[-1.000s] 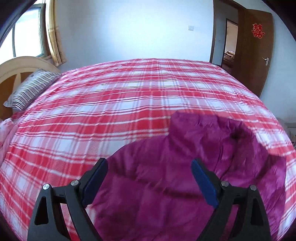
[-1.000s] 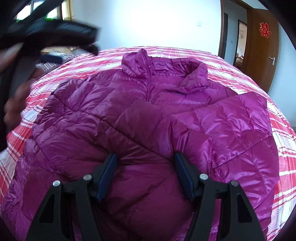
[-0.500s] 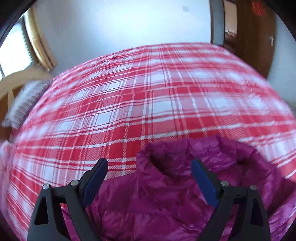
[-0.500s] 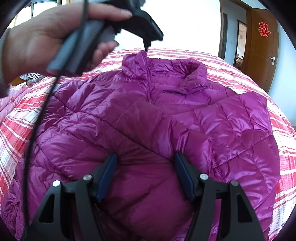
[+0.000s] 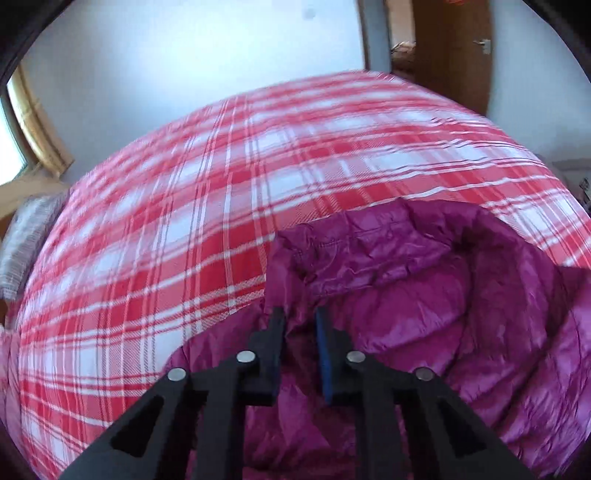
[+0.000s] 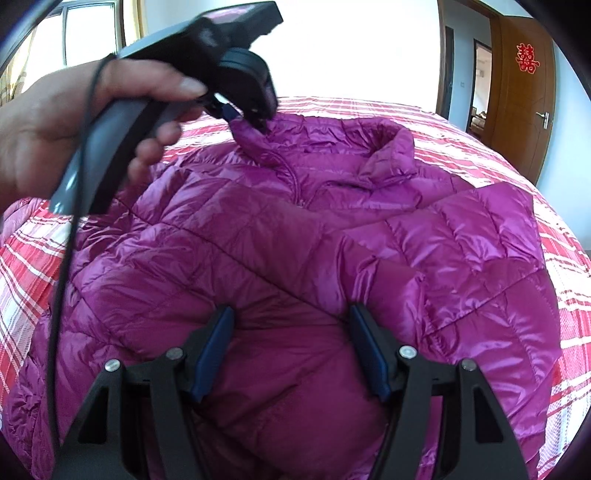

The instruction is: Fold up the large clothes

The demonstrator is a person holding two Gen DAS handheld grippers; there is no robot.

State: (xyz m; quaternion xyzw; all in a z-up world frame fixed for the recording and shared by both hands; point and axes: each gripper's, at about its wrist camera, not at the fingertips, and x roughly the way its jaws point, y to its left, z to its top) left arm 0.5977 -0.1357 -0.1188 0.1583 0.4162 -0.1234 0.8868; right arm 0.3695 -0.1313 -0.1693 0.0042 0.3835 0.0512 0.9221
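A magenta quilted down jacket (image 6: 332, 229) lies front up on the red plaid bed (image 6: 561, 266), its collar (image 6: 388, 144) at the far end. My left gripper (image 5: 299, 314) is closing on the collar's left front edge (image 5: 295, 258), and fabric is pinched between its narrow jaws. From the right wrist view, a hand (image 6: 55, 122) holds that left gripper (image 6: 251, 118) at the collar corner. My right gripper (image 6: 291, 314) sits at the jacket's near lower part. Its jaws stand wide apart and press against a thick bunch of the padded fabric.
The plaid bedspread (image 5: 184, 221) stretches far beyond the jacket (image 5: 443, 325). A striped pillow (image 5: 26, 236) lies at the left by the wooden headboard. A brown door (image 6: 524, 92) stands open at the far right, and a window (image 6: 85, 33) is at the left.
The left gripper has come in over the collar, rolled slightly, and closed from wide open onto the collar's edge. The right gripper has stayed put on the jacket.
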